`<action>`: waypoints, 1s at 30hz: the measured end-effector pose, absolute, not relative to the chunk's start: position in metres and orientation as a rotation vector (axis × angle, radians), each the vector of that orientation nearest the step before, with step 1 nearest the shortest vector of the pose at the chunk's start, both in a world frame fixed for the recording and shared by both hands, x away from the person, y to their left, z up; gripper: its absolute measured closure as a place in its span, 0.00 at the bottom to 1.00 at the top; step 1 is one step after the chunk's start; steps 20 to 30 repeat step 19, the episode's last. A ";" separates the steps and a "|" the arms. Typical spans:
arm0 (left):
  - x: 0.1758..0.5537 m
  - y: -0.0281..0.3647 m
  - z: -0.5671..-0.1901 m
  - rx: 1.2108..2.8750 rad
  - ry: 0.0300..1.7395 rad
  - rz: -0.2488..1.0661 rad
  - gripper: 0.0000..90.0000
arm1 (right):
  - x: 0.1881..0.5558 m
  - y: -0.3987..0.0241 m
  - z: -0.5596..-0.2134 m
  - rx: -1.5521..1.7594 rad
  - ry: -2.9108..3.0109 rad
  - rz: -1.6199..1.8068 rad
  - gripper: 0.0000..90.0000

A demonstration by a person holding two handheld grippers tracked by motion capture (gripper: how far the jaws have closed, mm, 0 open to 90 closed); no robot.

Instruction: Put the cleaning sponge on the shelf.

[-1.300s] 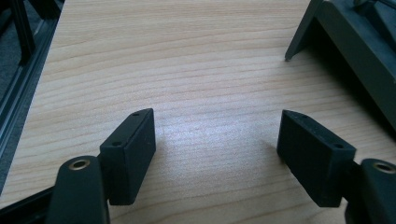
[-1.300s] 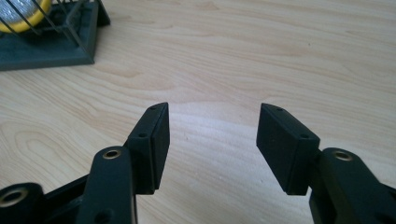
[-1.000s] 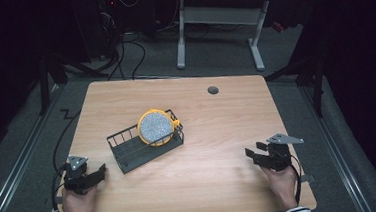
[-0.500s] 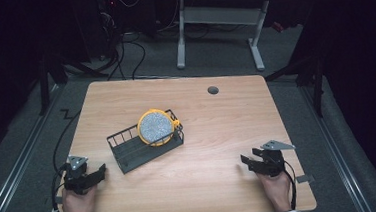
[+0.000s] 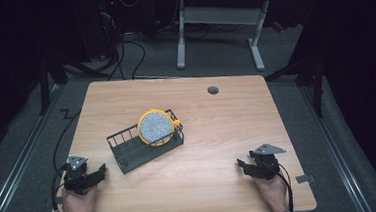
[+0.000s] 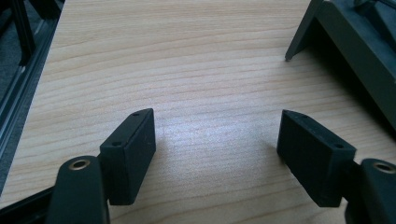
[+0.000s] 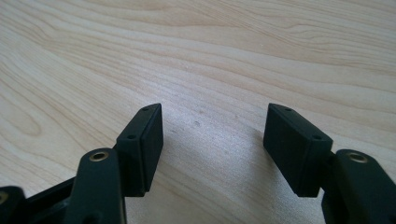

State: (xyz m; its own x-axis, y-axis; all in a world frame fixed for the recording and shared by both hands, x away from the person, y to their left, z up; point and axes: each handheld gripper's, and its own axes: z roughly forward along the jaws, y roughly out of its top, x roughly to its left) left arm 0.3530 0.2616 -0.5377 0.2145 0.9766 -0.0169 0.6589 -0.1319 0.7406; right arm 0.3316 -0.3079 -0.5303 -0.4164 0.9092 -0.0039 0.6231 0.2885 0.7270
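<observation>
From the high view, the dark wire rack point(image 5: 146, 148) lies mid-table, its long axis running from near-left to far-right, a yellow-rimmed plate point(image 5: 155, 128) standing tilted in its far end. The left gripper point(image 5: 98, 174) sits near the rack's near-left end; the right gripper point(image 5: 241, 165) is well apart.

In the left gripper view, the jaws stand wide apart over bare table point(image 6: 187, 70), holding nothing; the rack's corner point(image 6: 345, 42) shows at upper right.

In the right gripper view, the jaws have just been opening, empty.

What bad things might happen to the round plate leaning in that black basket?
The yellow-rimmed speckled grey plate stands tilted against the black wire basket, so a nudge might tip it over. The basket sits loose on the wooden table, so it may slide when pushed. The open left gripper is close to the basket's corner and might bump it.
</observation>
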 end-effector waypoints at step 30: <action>0.353 0.261 -0.538 1.864 1.514 0.652 0.32 | 0.331 -0.307 -0.531 1.369 2.139 0.907 0.41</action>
